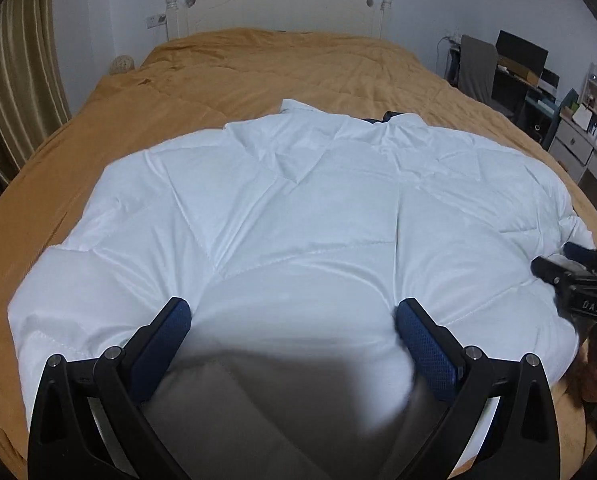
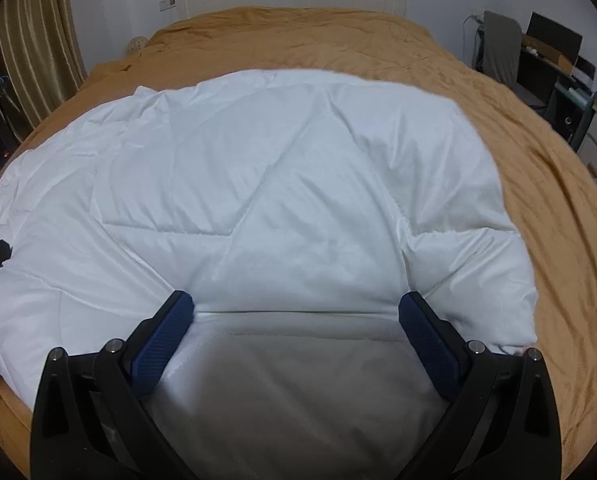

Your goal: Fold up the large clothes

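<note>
Both our left tool (image 1: 292, 322) and right tool (image 2: 296, 314) stand released over the near edge of the white padded coat (image 1: 290, 216) on the bed (image 1: 258, 64), so we risk pinching only its slippery top layer.

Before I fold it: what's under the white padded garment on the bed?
The white padded garment lies on an ochre bedspread, which shows all around it. A dark blue bit peeks out at its far edge. What lies beneath its middle is covered.

Bed (image 1: 338, 64) w/ tan cover; white quilted garment (image 1: 298, 200) spread on it.
</note>
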### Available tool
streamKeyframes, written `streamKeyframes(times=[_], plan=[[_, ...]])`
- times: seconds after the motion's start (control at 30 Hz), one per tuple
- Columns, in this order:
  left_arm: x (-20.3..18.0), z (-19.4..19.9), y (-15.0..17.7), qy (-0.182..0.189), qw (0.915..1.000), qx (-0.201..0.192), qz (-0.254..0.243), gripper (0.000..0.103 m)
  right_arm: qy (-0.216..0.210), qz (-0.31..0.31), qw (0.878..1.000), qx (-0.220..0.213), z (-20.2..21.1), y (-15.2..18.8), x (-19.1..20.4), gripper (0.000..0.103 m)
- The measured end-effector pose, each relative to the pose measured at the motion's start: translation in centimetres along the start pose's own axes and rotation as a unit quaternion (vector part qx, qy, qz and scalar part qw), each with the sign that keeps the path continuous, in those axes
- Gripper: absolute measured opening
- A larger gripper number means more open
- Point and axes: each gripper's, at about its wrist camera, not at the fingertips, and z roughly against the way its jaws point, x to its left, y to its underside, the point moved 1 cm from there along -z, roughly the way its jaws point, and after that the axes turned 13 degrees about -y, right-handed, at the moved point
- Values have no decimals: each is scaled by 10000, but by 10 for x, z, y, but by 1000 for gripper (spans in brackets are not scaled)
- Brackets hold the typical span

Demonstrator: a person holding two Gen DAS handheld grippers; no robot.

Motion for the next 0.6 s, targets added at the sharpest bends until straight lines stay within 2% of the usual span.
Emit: streamKeyframes(times=[0.03, 0.07, 0.13, 0.23, 0.3, 0.37, 0.43, 0.6], plan=[[2, -4, 0, 38, 10000, 12, 59, 103, 204, 64, 9996, -158, 11, -1, 9, 94], [4, -3, 3, 54, 9999, 11, 98, 103, 180, 240, 9987, -401, 27, -2, 23, 94], [2, -5, 2, 7, 10000, -3, 80, 103, -278, 603, 9955, -683, 51, -4, 54, 94], [1, -6, 3, -11, 10000, -41, 6, 103, -676, 545, 9954, -409, 42, -2, 70, 98], [3, -7, 4, 86, 10000, -4, -23, 103, -504, 546, 9972, 2, 16, 10, 62, 101], [6, -9, 5, 111, 9999, 25, -116, 103, -660, 460, 9967, -77, 11, 20, 42, 103], [18, -6, 8, 104, 9999, 23, -60, 103, -560, 210, 9982, -21, 16, 18, 21, 103], [72, -3, 20, 44, 9975, 67, 706, 103, -200, -337, 9992, -25, 28, 22, -24, 103]])
